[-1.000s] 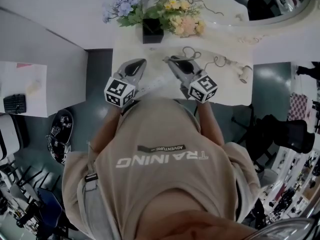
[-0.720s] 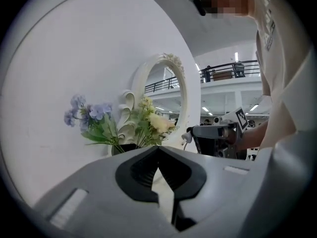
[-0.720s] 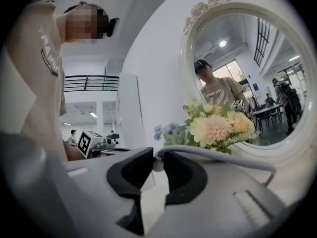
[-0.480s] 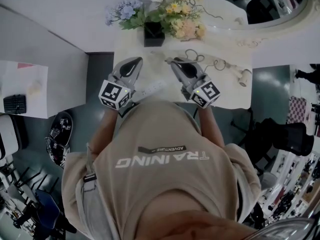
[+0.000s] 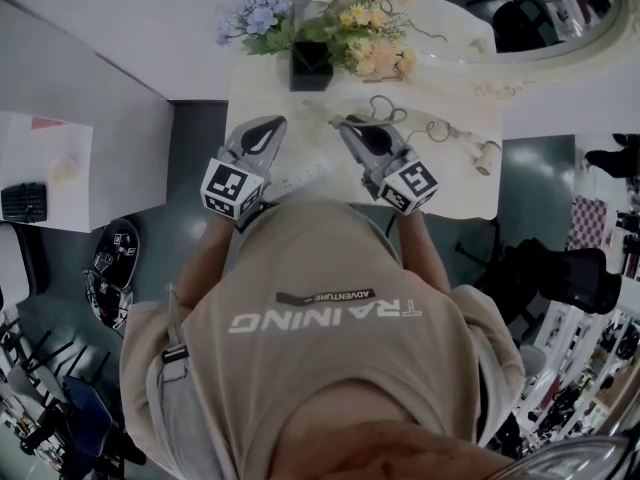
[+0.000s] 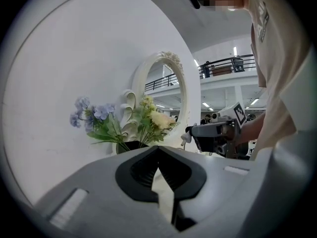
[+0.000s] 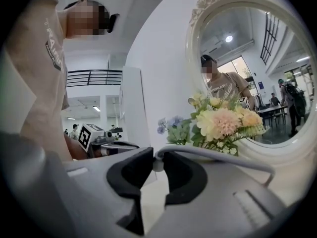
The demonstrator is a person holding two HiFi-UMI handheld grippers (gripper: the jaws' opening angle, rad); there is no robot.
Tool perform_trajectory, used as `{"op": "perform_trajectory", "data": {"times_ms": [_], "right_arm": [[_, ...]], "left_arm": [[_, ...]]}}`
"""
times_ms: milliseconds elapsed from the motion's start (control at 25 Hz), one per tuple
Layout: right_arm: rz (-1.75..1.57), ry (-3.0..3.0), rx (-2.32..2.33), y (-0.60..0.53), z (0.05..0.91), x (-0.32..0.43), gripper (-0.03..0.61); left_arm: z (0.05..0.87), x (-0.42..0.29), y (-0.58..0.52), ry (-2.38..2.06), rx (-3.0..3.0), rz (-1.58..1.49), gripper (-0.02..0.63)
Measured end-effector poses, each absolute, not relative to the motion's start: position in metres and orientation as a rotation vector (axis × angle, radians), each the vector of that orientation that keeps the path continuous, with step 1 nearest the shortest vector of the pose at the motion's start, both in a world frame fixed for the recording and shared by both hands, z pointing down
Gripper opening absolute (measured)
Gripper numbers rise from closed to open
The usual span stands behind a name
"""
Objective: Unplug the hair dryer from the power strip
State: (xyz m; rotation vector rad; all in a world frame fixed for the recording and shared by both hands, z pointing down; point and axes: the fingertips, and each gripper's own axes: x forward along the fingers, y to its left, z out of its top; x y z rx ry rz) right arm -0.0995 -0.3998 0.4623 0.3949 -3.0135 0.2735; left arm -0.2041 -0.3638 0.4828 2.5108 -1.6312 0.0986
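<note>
My right gripper (image 7: pixel 157 158) is shut on the hair dryer's small white plug (image 7: pixel 157 164); its grey cord (image 7: pixel 223 155) runs off to the right. In the left gripper view the plug (image 6: pixel 185 139) sits at that gripper's tip in the air, clear of anything. The white power strip (image 5: pixel 303 177) lies on the table between my two grippers, near the front edge. The hair dryer (image 5: pixel 487 154) lies at the table's right, its cord looped (image 5: pixel 385 108) behind the right gripper (image 5: pixel 346 124). My left gripper (image 5: pixel 270 122) hovers left of the strip, fingertips together (image 6: pixel 157 150) with nothing held.
The white table (image 5: pixel 460 193) carries a black vase of flowers (image 5: pixel 310 63) at its back edge and stands against an oval mirror (image 5: pixel 540 28). A grey floor gap separates it from another white table (image 5: pixel 60 168) at left. Chairs and clutter stand at right.
My left gripper has drifted a little to the left and upward. The right gripper has stayed in place, still gripping the plug, with a slight roll.
</note>
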Motion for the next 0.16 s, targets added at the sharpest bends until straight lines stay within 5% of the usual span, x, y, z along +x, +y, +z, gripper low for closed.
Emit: {"op": "perform_trajectory", "data": {"times_ms": [160], "right_arm": [[0.259, -2.997, 0.379, -0.3931, 0.4682, -0.1030, 0.071]], "left_arm": [[0.4881, -0.2001, -0.3607, -1.603, 2.515, 0.116, -0.003]]}}
